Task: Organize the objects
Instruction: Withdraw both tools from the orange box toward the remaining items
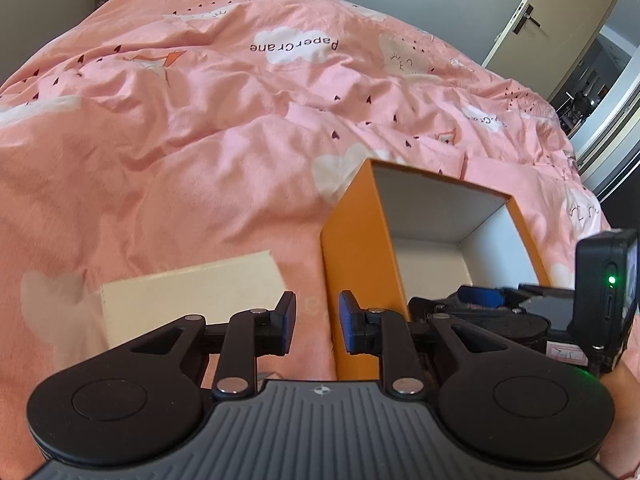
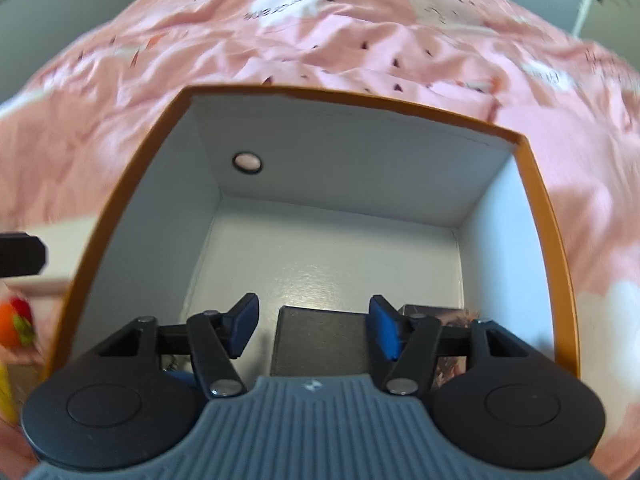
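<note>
At the bottom of the right wrist view my right gripper (image 2: 314, 334) hangs inside the orange box (image 2: 120, 216), its blue pads spread wide with nothing between them. Just beyond the pads, at the lower centre of the frame, a dark flat box (image 2: 320, 340) lies on the white floor of the orange box, its long axis running away from me toward the far wall. Beside it at lower right a printed item (image 2: 452, 320) peeks out from behind my finger; I cannot read anything on it. Higher up, a small round hole (image 2: 247, 161) sits in the far white wall at upper left.

In the left wrist view my left gripper (image 1: 318, 320) hovers at the bottom centre, jaws parted a modest way and empty, just outside the orange box's left wall. To the left a cream flat box (image 1: 188, 296) lies on the pink duvet (image 1: 160, 160). Farther up, a white cloud on the duvet reads "PaperCrane" (image 1: 294, 46), upside down. A door (image 1: 548, 20) stands at upper right.
</note>
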Action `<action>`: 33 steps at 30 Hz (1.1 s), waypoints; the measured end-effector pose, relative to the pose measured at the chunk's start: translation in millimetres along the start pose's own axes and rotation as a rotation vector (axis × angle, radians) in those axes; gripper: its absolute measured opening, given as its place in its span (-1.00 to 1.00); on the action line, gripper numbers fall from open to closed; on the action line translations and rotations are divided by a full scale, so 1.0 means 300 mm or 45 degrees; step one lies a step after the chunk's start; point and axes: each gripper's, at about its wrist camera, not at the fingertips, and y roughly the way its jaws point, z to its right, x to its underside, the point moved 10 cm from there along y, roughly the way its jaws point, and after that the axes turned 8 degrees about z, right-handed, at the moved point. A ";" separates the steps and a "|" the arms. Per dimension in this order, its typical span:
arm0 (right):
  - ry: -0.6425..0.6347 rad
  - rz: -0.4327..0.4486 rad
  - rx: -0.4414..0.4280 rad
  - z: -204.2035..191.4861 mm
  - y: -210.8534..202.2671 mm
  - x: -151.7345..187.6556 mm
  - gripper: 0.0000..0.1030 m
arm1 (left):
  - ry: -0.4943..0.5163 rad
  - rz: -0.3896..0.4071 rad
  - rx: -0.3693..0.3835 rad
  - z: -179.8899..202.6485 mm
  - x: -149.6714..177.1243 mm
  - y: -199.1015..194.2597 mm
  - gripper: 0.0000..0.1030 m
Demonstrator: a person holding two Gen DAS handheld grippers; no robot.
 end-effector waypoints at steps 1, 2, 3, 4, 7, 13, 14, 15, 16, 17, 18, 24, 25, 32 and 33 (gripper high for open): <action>-0.035 -0.010 0.028 0.000 0.007 0.005 0.19 | -0.002 -0.007 -0.006 -0.007 0.013 -0.004 -0.50; -0.061 -0.031 0.058 0.004 0.018 0.014 0.15 | -0.003 -0.017 -0.007 -0.013 0.025 -0.007 -0.50; -0.060 -0.046 0.065 0.007 0.023 0.021 0.13 | -0.007 -0.023 -0.007 -0.019 0.034 -0.012 -0.49; -0.046 -0.044 0.062 0.011 0.022 0.025 0.14 | -0.010 -0.026 -0.008 -0.024 0.042 -0.016 -0.49; -0.032 -0.055 0.068 0.015 0.023 0.032 0.14 | -0.013 -0.033 -0.015 -0.038 0.058 -0.032 -0.49; 0.009 0.013 0.066 0.002 -0.052 0.022 0.11 | -0.012 0.005 -0.002 -0.045 0.055 -0.087 -0.40; 0.017 0.034 0.071 -0.003 -0.079 0.019 0.12 | -0.011 0.014 -0.001 -0.046 0.053 -0.097 -0.40; 0.028 0.058 0.074 -0.009 -0.108 0.014 0.12 | -0.010 0.024 0.003 -0.046 0.051 -0.108 -0.40; 0.043 0.085 0.074 -0.017 -0.140 0.009 0.12 | -0.006 0.035 0.006 -0.045 0.049 -0.119 -0.38; 0.058 0.111 0.070 -0.027 -0.170 0.004 0.14 | 0.001 0.049 0.005 -0.045 0.048 -0.132 -0.36; 0.075 0.142 0.066 -0.038 -0.204 -0.001 0.15 | 0.009 0.066 0.000 -0.045 0.045 -0.143 -0.32; 0.108 0.322 -0.010 -0.147 -0.387 -0.020 0.37 | 0.068 0.162 -0.039 -0.053 0.040 -0.213 -0.18; 0.106 0.350 -0.028 -0.167 -0.410 -0.024 0.49 | 0.066 0.173 -0.055 -0.062 0.039 -0.223 -0.17; 0.092 0.463 -0.065 -0.304 -0.504 -0.019 0.60 | 0.026 0.284 -0.090 -0.134 0.031 -0.303 0.12; 0.084 0.469 -0.056 -0.320 -0.506 -0.016 0.63 | 0.029 0.285 -0.105 -0.147 0.034 -0.309 0.12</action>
